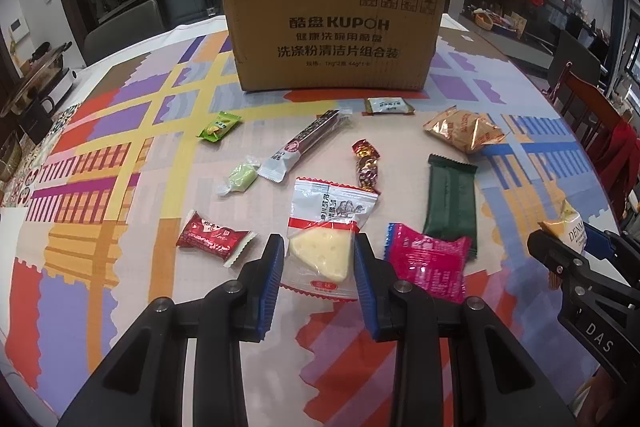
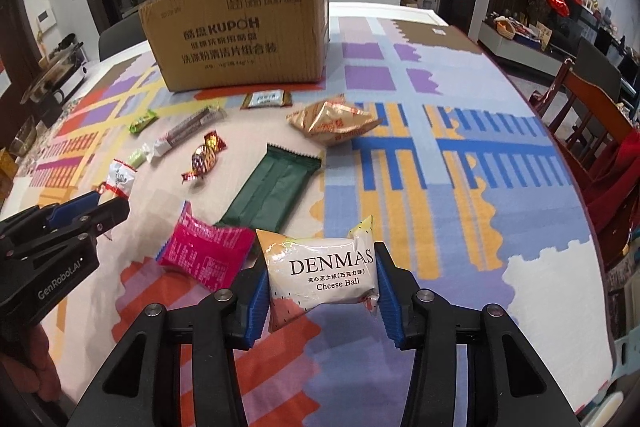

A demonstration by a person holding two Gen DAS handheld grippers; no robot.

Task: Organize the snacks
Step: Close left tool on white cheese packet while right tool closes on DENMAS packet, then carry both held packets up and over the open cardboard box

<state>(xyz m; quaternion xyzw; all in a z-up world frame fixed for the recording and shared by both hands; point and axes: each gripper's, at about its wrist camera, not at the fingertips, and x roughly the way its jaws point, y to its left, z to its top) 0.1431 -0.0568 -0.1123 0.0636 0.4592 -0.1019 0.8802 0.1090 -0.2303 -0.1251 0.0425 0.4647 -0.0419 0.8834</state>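
Note:
Several wrapped snacks lie on a colourful tablecloth in front of an open cardboard box [image 1: 334, 27] [image 2: 240, 39]. My left gripper [image 1: 318, 261] has its blue pads on both sides of a cheese-wedge packet [image 1: 326, 243], which also shows in the right wrist view [image 2: 120, 179]. My right gripper [image 2: 320, 283] is shut on a white DENMAS Cheese Ball packet [image 2: 324, 271], which also shows in the left wrist view [image 1: 570, 227]. A pink packet [image 1: 426, 261] [image 2: 206, 253] and a dark green bar [image 1: 450, 205] [image 2: 272, 187] lie between the grippers.
Also on the cloth are a red candy [image 1: 212, 237], a pale green candy [image 1: 240, 179], a long grey bar [image 1: 304, 143], a gold bag [image 1: 464, 129] [image 2: 332, 121] and a foil candy [image 1: 366, 163]. A wooden chair [image 2: 588, 119] stands at the right table edge.

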